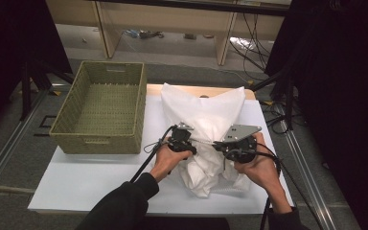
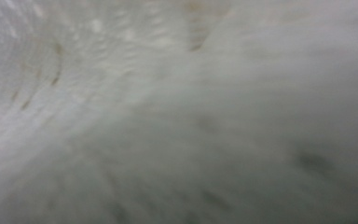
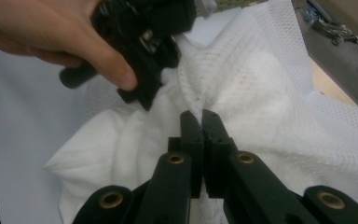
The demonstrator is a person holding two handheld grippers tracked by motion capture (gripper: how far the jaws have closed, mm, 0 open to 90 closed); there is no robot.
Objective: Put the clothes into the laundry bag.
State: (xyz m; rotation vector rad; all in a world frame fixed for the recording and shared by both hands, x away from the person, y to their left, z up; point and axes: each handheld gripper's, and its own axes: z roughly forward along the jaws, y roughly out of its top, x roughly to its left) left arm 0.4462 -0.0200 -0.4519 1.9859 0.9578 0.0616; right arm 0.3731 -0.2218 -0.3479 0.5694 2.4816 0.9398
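A white mesh bag [image 1: 206,112] stuffed with white cloth [image 1: 202,178] lies on the white table [image 1: 86,182]. My right gripper [image 1: 219,145] is at the bag's near right side. In the right gripper view its jaws [image 3: 201,116] meet with a gathered fold of the mesh bag [image 3: 261,79] pinched at the tips. My left gripper [image 1: 186,145], held in a hand, points into the bag from the left. In the right gripper view the left gripper [image 3: 144,56] has its jaws buried in the cloth [image 3: 130,135]. The left gripper view is a blur of white mesh [image 2: 168,116].
An empty green wicker basket [image 1: 96,143] stands at the table's left, partly over the edge. Beyond the table are a wooden shelf frame [image 1: 172,19] and cables [image 1: 254,43] on the floor. Dark curtains hang on both sides.
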